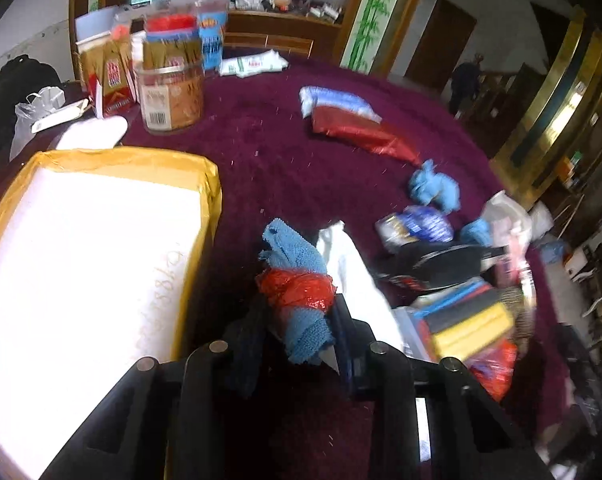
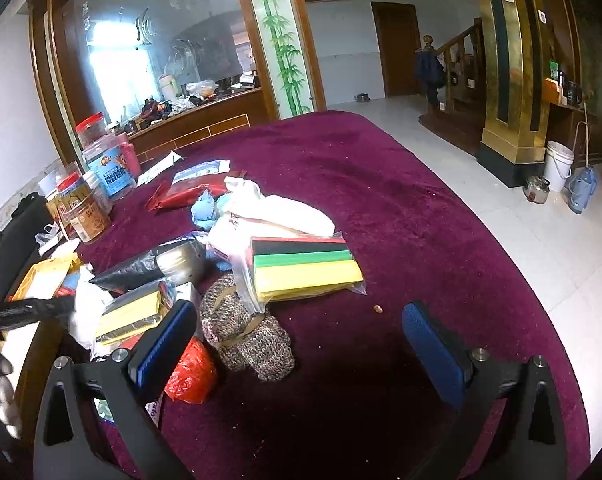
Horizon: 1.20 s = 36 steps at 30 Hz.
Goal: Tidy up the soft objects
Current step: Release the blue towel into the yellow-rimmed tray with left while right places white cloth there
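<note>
The left gripper [image 1: 301, 332] has its jaws clamped narrow on a rolled blue cloth [image 1: 297, 280] bound round the middle with a red plastic band [image 1: 297, 290]. The roll stands up between the pads, just right of the yellow-edged white foam box [image 1: 101, 248] at the near left of the worktop [image 1: 261, 152], which is covered in deep maroon plush.

Over in the right wrist view, the right gripper [image 2: 301, 344] hangs with its jaws wide and nothing between the blue pads, only bare maroon worktop.

Just beyond its left pad sits a knitted brown-grey bundle [image 2: 245, 332] tied with a tan strap, touching a crumpled red plastic bag [image 2: 191, 376] on its left. Behind the bundle lies a clear bag of coloured foam sheets [image 2: 305, 272], yellow, green and black stacked flat. A second, smaller such pack [image 2: 129, 316] sits further left.

Farther back there is a white cloth [image 2: 277, 204], a small blue cloth lump [image 2: 205, 210] and a red foil pouch [image 2: 181, 196]. At the far left stand red-lidded plastic jars [image 2: 81, 208].
</note>
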### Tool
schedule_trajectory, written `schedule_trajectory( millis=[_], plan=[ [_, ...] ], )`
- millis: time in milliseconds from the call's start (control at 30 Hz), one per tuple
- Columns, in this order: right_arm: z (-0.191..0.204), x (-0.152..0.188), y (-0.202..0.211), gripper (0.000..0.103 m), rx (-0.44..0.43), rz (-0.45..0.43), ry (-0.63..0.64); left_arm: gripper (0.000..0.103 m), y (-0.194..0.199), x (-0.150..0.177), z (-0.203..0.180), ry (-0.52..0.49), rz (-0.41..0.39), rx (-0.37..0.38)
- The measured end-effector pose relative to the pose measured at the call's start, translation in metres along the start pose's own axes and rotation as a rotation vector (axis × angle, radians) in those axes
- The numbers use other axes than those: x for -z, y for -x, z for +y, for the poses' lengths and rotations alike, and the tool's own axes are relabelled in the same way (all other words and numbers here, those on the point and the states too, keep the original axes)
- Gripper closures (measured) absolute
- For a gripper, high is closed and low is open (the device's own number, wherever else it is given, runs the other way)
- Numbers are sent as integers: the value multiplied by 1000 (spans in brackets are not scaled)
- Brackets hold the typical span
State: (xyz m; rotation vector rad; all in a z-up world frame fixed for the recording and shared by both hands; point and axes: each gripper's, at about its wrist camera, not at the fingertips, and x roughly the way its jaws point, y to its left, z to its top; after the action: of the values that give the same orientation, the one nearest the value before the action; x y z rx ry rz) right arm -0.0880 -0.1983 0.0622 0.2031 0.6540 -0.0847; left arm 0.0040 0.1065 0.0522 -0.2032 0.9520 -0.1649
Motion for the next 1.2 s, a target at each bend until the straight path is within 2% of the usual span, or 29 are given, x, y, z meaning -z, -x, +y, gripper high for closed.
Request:
schedule_trajectory(
  millis=[200,300,400,533,567,633,700,733,767,833,867,900,933,967,1000,1100,1200],
  plan=[
    [7,1,1,0,6,-4,32,71,59,2,14,14,-103,107],
    [22,-1,16,0,8,-16,85,71,84,6,29,22,-142,142],
    [63,-8,40,0,-148,-5,164,71,106,9,45,24,-179,149],
    [149,-6,37,0,-348,84,396,71,119,9,70,39,-207,124],
    [176,-2,26,0,-386,132,467,71,121,9,77,49,-209,112],
    [212,4,6,1,-391,176,565,71,124,9,91,64,-205,96],
    [245,11,-26,13,-373,254,641,71,130,10,102,64,-209,67],
    [254,13,-38,16,-361,283,656,71,132,10,107,64,-210,57],
    [259,15,-51,18,-352,314,670,71,135,10,114,69,-211,48],
    [266,22,-78,29,-309,377,685,71,136,8,124,80,-206,38],
    [266,26,-90,58,-307,431,671,71,135,7,129,82,-200,33],
    [261,26,-94,77,-329,463,639,71,134,6,132,80,-196,28],
    [260,24,-92,78,-338,463,613,71,132,5,135,78,-192,22],
    [256,20,-92,87,-337,460,592,71,128,3,138,77,-183,17],
    [253,16,-88,89,-335,452,569,71,122,0,141,79,-171,17],
    [248,-8,-69,89,-352,400,493,71,99,-13,149,99,-124,30],
    [261,-33,-57,89,-442,390,398,71,75,-26,153,115,-89,33]
  ],
)
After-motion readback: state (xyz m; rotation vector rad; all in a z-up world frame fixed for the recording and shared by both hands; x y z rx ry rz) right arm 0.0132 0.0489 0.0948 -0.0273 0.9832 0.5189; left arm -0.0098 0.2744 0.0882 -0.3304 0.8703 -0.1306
